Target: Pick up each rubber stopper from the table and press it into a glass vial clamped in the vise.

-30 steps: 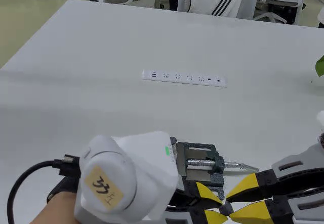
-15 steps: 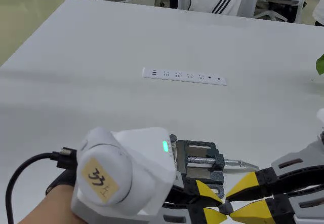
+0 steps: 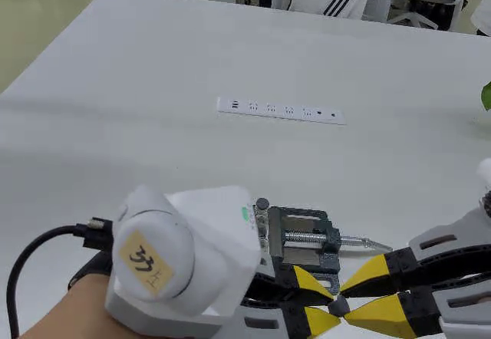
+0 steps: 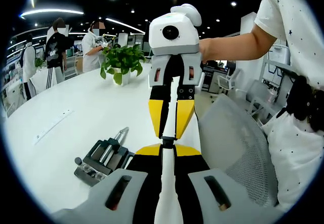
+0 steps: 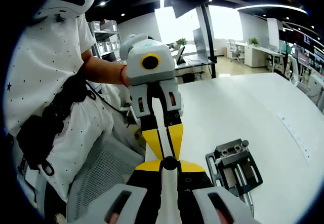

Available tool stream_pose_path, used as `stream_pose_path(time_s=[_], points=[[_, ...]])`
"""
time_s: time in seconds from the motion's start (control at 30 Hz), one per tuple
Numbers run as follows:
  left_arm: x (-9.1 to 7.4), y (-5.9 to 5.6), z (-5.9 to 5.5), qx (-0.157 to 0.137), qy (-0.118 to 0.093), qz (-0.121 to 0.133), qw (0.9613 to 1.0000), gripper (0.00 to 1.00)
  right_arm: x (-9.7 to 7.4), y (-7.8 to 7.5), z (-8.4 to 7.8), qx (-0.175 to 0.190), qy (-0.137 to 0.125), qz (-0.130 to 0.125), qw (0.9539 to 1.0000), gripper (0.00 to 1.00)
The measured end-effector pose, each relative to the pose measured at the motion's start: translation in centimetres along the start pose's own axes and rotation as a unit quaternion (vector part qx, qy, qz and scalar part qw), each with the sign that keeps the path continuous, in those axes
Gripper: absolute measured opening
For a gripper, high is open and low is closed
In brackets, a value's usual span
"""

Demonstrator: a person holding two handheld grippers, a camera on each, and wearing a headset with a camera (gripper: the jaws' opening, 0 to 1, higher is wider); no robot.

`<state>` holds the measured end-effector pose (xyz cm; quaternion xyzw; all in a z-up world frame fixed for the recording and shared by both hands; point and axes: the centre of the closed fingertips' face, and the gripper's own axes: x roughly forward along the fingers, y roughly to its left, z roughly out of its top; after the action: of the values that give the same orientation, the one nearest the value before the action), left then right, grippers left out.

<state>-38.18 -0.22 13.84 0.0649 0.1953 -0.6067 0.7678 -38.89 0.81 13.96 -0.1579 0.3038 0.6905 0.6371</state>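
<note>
The rubber stopper (image 3: 335, 308) sits where the tips of both grippers meet, just on the near side of the vise (image 3: 307, 239). Right gripper (image 3: 344, 306): jaws clenched on the stopper. Left gripper (image 3: 328, 309): jaws drawn together, tips against the same stopper; whether it shares the grip cannot be told. A dark-capped vial (image 3: 262, 210) stands upright at the vise's left end. A power strip (image 3: 280, 112) lies well beyond on the table (image 3: 153, 86).
</note>
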Motion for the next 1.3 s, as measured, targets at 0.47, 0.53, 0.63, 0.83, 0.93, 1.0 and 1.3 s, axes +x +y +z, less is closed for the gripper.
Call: stream_pose_path(time_s=[0.47, 0.53, 0.63, 0.83, 0.93, 1.0, 1.3], points=[[-1.3, 1.1, -0.9, 0.014, -0.023, 0.028, 0.9993, 0.07, 0.7, -1.2, 0.7, 0.008, 0.017, -0.011, 0.9998, 0.05], [-1.9, 1.8, -1.1, 0.010, -0.029, 0.042, 0.9987, 0.10, 0.6, -1.7, 1.2, 0.008, 0.017, -0.017, 0.9997, 0.05], [-2.8, 2.7, -1.5, 0.006, -0.036, 0.059, 0.9976, 0.16, 0.6, -2.6, 1.6, 0.009, 0.018, -0.026, 0.9994, 0.05], [-4.7, 4.9, -2.7, -0.005, -0.041, 0.097, 0.9944, 0.26, 1.5, -4.8, 3.0, 0.007, 0.032, -0.046, 0.9984, 0.05], [-5.8, 6.2, -3.5, -0.010, -0.043, 0.121, 0.9917, 0.32, 2.4, -6.0, 3.6, 0.008, 0.047, -0.055, 0.9974, 0.05], [-6.3, 6.9, -3.8, -0.008, -0.047, 0.133, 0.9900, 0.38, 2.8, -6.8, 3.7, 0.010, 0.054, -0.060, 0.9967, 0.05], [-8.0, 9.6, -5.0, -0.012, -0.070, 0.164, 0.9840, 0.56, 4.5, -11.5, 4.0, 0.021, 0.109, -0.088, 0.9900, 0.05]])
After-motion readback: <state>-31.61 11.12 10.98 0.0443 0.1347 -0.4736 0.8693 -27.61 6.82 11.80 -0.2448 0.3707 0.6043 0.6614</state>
